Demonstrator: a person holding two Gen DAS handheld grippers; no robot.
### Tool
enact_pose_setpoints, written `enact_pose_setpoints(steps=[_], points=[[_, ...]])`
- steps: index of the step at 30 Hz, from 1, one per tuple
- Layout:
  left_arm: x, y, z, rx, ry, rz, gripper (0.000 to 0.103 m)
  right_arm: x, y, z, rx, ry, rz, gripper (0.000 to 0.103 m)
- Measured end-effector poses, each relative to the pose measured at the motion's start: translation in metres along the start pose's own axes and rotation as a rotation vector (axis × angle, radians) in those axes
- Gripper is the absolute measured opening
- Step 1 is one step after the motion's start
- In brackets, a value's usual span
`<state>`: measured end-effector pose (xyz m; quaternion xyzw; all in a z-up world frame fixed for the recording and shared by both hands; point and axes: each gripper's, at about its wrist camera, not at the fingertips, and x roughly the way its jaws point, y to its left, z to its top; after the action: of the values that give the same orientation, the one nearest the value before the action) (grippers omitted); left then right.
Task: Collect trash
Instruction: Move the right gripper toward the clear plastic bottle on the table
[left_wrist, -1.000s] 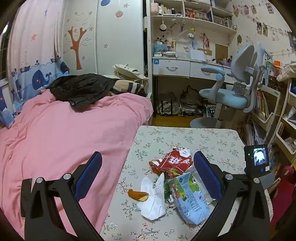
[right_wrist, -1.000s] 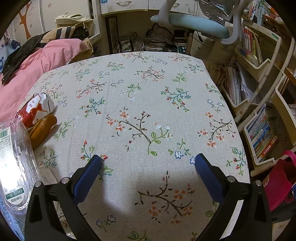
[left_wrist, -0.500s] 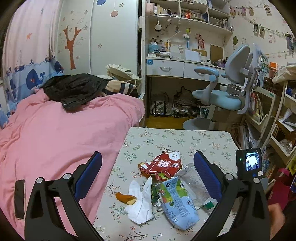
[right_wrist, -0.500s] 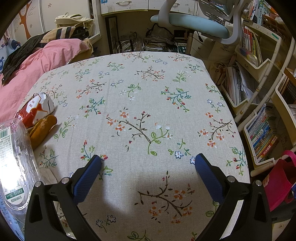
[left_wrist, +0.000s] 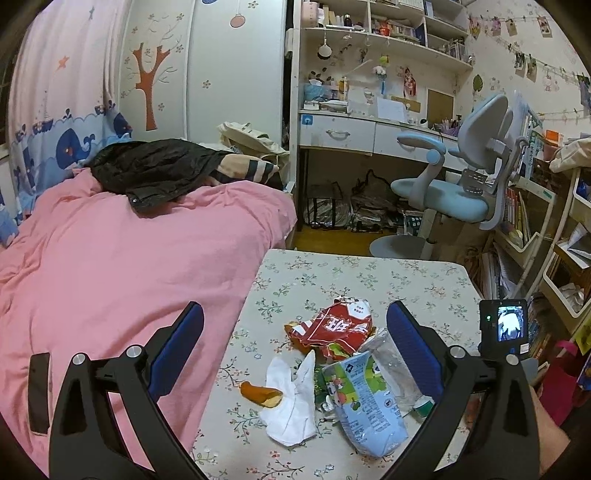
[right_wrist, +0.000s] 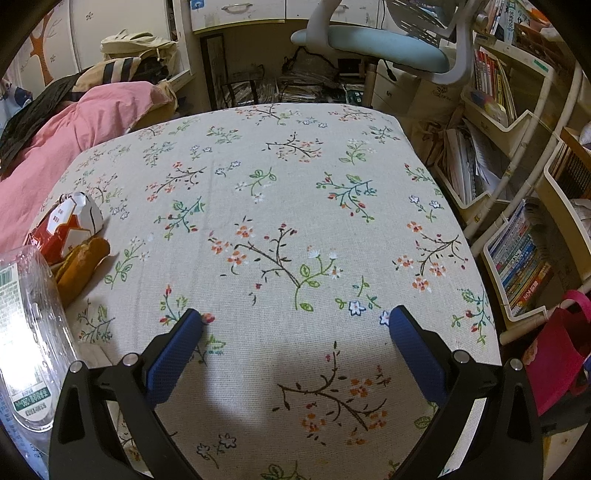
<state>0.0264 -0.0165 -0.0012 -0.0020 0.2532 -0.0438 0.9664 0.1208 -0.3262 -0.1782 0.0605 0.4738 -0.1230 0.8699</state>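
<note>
Both the left tongs (left_wrist: 295, 321) and the right tongs (right_wrist: 295, 325) are spread, gripping nothing. The trash, a red snack wrapper (left_wrist: 338, 326), white tissue (left_wrist: 293, 398) and blue-green packet (left_wrist: 364, 402), lies clustered on the floral surface (right_wrist: 295, 192).

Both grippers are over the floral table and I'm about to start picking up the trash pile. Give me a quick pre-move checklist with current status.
1. Left gripper open: ok, jaws wide, nothing held.
2. Right gripper open: ok, it hangs over bare tablecloth.
3. Trash in view: ok. Red snack wrapper, white tissue, blue-green carton and clear plastic bottle lie heaped together, with a bread piece beside the tissue.
4. One item isolated for a clean grip: not ok, the pieces overlap.
5. Bin or bag location: cannot tell; only a pink bag stands beside the table, its purpose unknown.
</note>
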Motion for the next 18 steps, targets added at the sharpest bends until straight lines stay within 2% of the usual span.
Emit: enact_pose_setpoints(steps=[2,4,7,9,11,14,16,18], points=[[0.000,-0.001,0.000,0.010,-0.003,0.005,0.096,-0.003,-0.003,0.002,-0.027,0.038,0.025,0.097],[0.000,-0.002,-0.001,0.017,-0.007,0.008,0.096,-0.010,-0.010,0.002,-0.006,0.046,0.004,0.097],[0.000,-0.003,-0.003,0.021,-0.002,0.004,0.096,-0.038,-0.018,0.005,0.003,-0.045,-0.068,0.097],[-0.001,-0.004,-0.003,0.020,0.000,-0.002,0.096,-0.075,-0.016,0.005,-0.026,-0.148,-0.072,0.097],[-0.001,-0.003,-0.003,0.014,0.002,-0.005,0.096,-0.119,-0.011,-0.003,-0.046,-0.257,-0.026,0.097],[-0.001,0.000,-0.005,-0.004,0.008,-0.002,0.096,-0.167,-0.006,-0.018,-0.032,-0.340,0.103,0.097],[-0.002,0.003,-0.005,-0.009,0.005,0.006,0.096,-0.187,0.001,-0.028,-0.042,-0.397,0.168,0.097],[-0.003,0.005,-0.004,-0.014,0.002,0.009,0.096,-0.199,0.011,-0.031,-0.065,-0.444,0.194,0.097]])
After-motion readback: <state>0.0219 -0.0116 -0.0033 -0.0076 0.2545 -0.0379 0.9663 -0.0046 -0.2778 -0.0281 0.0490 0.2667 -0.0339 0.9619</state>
